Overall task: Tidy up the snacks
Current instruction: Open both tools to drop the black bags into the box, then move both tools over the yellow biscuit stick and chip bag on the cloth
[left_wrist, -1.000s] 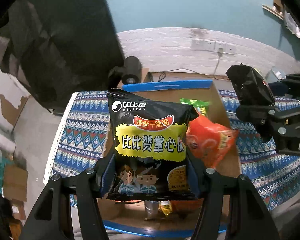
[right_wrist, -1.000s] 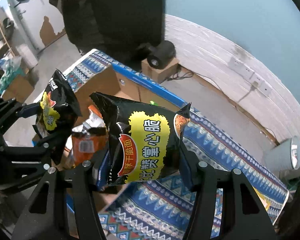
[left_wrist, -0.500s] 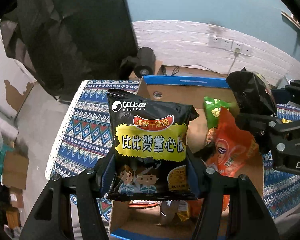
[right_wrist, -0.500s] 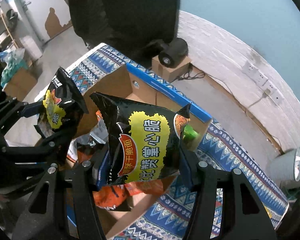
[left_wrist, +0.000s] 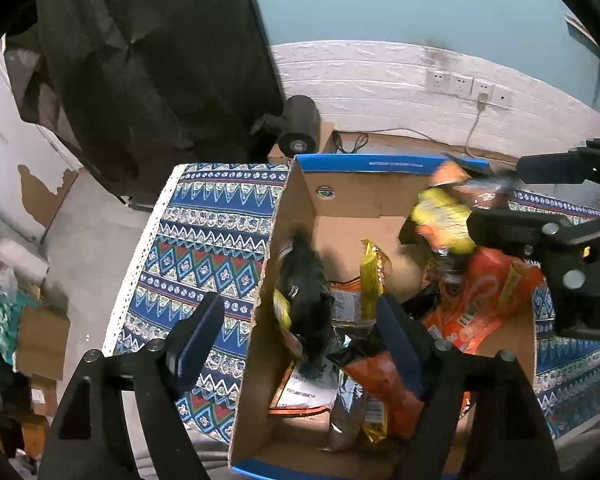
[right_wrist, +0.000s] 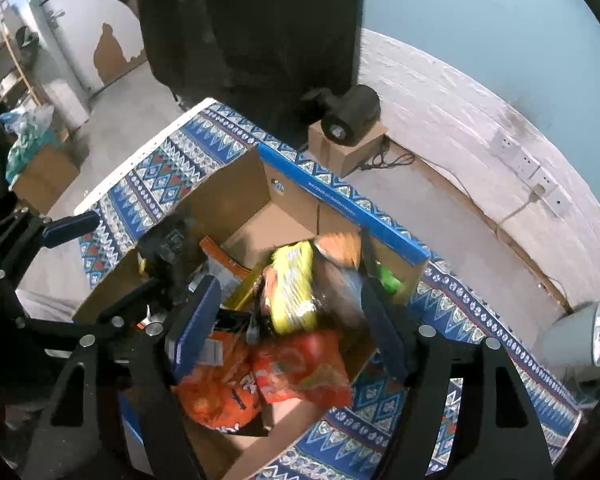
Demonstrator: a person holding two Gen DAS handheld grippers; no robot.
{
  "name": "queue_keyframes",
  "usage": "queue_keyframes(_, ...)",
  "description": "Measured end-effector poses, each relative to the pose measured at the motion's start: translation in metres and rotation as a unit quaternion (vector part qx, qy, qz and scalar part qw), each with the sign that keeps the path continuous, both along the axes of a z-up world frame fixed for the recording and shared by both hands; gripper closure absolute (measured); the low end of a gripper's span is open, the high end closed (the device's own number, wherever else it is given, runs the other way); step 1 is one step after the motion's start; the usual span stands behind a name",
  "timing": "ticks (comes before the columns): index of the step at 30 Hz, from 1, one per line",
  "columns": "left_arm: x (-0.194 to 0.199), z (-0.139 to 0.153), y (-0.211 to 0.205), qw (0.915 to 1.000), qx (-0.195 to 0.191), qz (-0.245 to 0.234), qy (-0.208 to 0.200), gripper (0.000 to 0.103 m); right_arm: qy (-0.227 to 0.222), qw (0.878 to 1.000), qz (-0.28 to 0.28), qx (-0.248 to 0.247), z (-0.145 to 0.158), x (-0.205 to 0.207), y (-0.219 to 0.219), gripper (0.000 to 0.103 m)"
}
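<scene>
An open cardboard box with a blue rim stands on a blue patterned tablecloth and holds several snack bags, among them an orange bag. My left gripper hangs over the box's left wall, its jaws opening. A black noodle bag, blurred, drops free below them into the box. My right gripper is over the box, its jaws opening too. A second black-and-yellow noodle bag, blurred, falls loose between its fingers onto the orange bags.
A black round device sits on a small carton behind the box. A dark cloth hangs at the back left. Wall sockets and a cable run along the white wall. A lamp stands at the right, cartons on the floor at the left.
Both grippers held a black noodle bag upright; both have now opened and let go, and the two bags are dropping into the box. Both hands shifted over the box earlier.
</scene>
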State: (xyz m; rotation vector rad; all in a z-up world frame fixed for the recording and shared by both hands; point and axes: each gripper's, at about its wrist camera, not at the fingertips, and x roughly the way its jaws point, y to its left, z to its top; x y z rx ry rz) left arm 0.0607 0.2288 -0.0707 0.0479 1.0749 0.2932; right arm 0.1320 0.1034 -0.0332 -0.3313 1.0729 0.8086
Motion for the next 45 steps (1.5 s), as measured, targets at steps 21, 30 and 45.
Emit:
queue_keyframes(21, -0.012, 0.023, -0.050, 0.9979, 0.016, -0.059, -0.019, 0.022, -0.031, 0.999, -0.031, -0.020, 0.014, -0.012, -0.083, 0.027)
queue_keyframes(30, -0.011, 0.023, -0.085, 0.9954, 0.029, -0.091, -0.013, 0.022, -0.033, 0.998, -0.045, -0.030, 0.008, -0.015, -0.132, 0.027)
queue_keyframes(45, 0.001, 0.017, -0.163, 0.9867, 0.050, -0.155, 0.003, 0.021, -0.019, 0.995, -0.089, -0.042, -0.013, -0.017, -0.224, 0.027)
